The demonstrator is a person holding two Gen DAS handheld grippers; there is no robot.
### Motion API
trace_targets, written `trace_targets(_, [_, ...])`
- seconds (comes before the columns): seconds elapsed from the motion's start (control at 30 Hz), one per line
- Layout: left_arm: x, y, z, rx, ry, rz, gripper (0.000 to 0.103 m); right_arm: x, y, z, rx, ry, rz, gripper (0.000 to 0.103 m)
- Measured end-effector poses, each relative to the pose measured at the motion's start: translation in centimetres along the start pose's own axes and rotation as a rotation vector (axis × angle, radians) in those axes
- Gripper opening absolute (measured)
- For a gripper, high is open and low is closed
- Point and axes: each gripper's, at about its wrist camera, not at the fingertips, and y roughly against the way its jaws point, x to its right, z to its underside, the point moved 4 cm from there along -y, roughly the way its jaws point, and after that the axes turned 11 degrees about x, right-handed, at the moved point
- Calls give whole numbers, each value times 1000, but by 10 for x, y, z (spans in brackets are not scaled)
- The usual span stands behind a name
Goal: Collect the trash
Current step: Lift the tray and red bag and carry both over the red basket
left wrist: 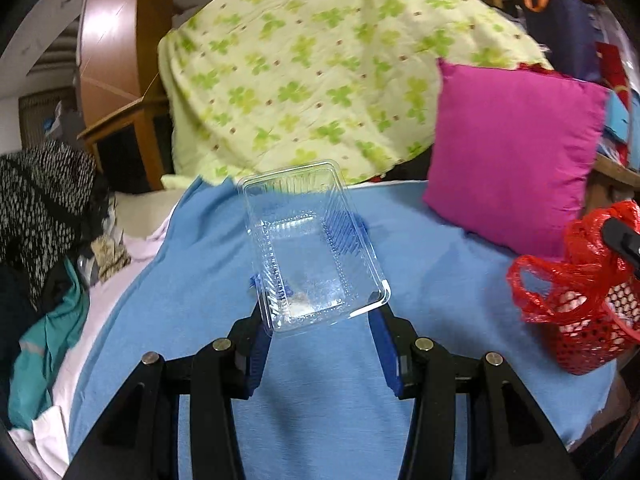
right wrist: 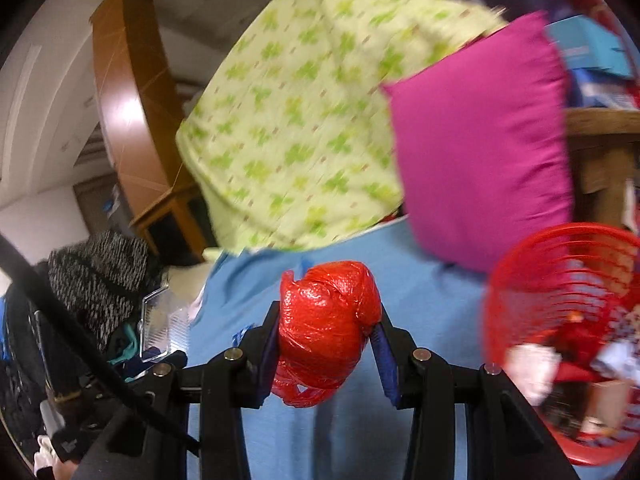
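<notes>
My left gripper (left wrist: 310, 252) is shut on a clear plastic clamshell container (left wrist: 312, 244) and holds it above the blue sheet (left wrist: 320, 400). My right gripper (right wrist: 328, 304) is shut on a crumpled red plastic bag (right wrist: 328, 324), held above the blue sheet (right wrist: 432, 312). A red mesh basket (right wrist: 560, 344) with several pieces of trash in it stands to the right of the bag. In the left wrist view the same basket (left wrist: 588, 344) and the red bag (left wrist: 576, 264) show at the right edge. The clear container also shows at the left in the right wrist view (right wrist: 164, 328).
A magenta pillow (left wrist: 516, 152) leans at the back right of the bed. A green clover-print quilt (left wrist: 320, 64) is piled behind. Dark and speckled clothes (left wrist: 44, 208) lie heaped on the left. A wooden cabinet (left wrist: 116, 60) stands behind.
</notes>
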Motion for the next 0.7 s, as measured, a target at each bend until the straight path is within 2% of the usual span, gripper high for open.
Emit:
trace_targets(0.17, [36, 25, -20, 46, -46, 43, 49, 32, 46, -29, 116, -9, 67, 45])
trace_targets(0.33, [66, 43, -34, 81, -83, 78, 49, 54, 72, -43, 222, -23, 121, 45])
trace_targets(0.7, [123, 44, -43, 88, -139, 150, 49, 110, 83, -47, 237, -65, 214, 45])
